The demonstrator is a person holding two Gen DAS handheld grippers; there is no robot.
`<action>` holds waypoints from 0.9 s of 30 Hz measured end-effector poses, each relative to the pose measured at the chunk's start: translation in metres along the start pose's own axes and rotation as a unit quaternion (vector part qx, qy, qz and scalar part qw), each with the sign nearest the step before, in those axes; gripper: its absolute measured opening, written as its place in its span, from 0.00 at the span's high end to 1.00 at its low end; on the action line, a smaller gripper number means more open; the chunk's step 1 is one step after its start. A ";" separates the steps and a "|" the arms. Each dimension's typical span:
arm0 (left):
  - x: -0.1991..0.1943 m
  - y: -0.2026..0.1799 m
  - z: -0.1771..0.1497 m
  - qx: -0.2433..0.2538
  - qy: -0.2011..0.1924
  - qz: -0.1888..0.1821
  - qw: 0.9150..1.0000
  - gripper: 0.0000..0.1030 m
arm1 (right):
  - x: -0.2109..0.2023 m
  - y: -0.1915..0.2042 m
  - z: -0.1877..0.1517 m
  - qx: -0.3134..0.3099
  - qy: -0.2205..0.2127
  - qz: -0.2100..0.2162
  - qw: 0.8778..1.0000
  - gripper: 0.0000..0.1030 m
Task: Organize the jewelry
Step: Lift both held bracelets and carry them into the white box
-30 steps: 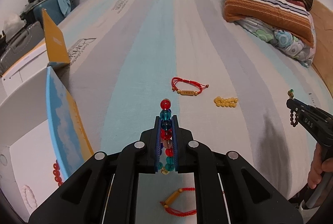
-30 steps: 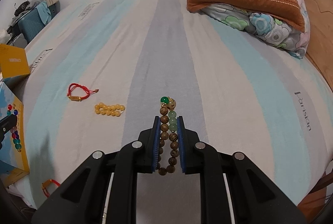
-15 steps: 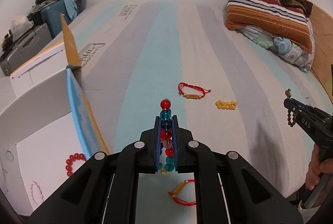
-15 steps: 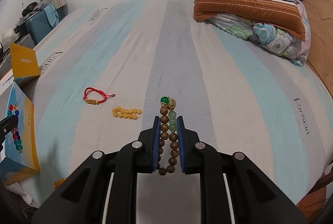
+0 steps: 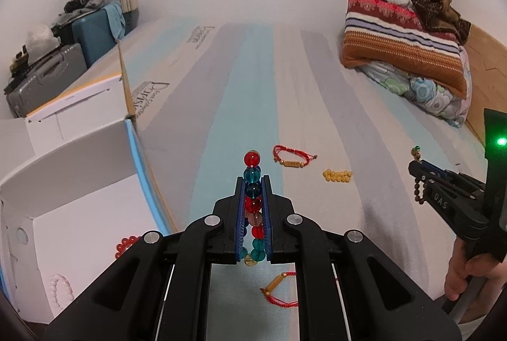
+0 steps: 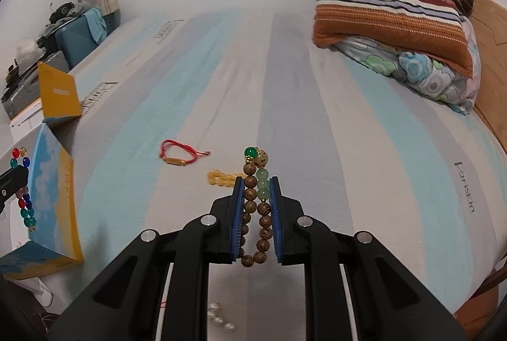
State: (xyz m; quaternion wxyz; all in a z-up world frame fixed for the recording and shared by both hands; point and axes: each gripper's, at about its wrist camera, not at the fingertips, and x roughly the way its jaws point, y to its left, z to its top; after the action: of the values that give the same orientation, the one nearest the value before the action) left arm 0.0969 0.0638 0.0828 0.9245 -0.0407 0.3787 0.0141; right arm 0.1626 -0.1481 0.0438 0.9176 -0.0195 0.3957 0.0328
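Left gripper (image 5: 252, 208) clenched on red-teal glass bead bracelet (image 5: 252, 179), held above striped mattress (image 5: 240, 87) beside open white box (image 5: 79, 182); right gripper (image 6: 256, 208) clamped on wooden bead bracelet (image 6: 253, 198); red cord bracelet (image 5: 293, 157), yellow bead bracelet (image 5: 336, 175) lying on mattress ahead

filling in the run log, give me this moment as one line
left: shut on glass beads | right: shut on wood beads | box: red bracelet inside | bed: yellow beads loose
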 end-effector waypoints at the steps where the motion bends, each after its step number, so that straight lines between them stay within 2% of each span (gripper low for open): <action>1: -0.003 0.001 -0.001 -0.001 -0.002 0.002 1.000 0.91 | -0.002 0.004 0.000 -0.003 -0.002 0.002 1.000 0.86; 8: -0.019 0.030 -0.002 -0.015 -0.014 0.025 0.999 0.91 | -0.006 0.041 0.006 -0.021 -0.005 0.027 0.999 0.86; 16: -0.037 0.092 -0.009 -0.053 -0.018 0.058 0.997 0.91 | -0.008 0.091 0.009 -0.045 -0.009 0.056 0.997 0.86; 27: -0.055 0.165 -0.033 -0.093 -0.011 0.102 0.990 0.91 | -0.019 0.171 0.006 -0.086 -0.015 0.113 0.990 0.86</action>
State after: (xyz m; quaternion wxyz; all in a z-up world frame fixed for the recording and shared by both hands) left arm 0.0247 0.2252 0.0872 0.9146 -0.0877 0.3675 0.1441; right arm 0.1413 0.0224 0.0602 0.9087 -0.0534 0.3774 0.1702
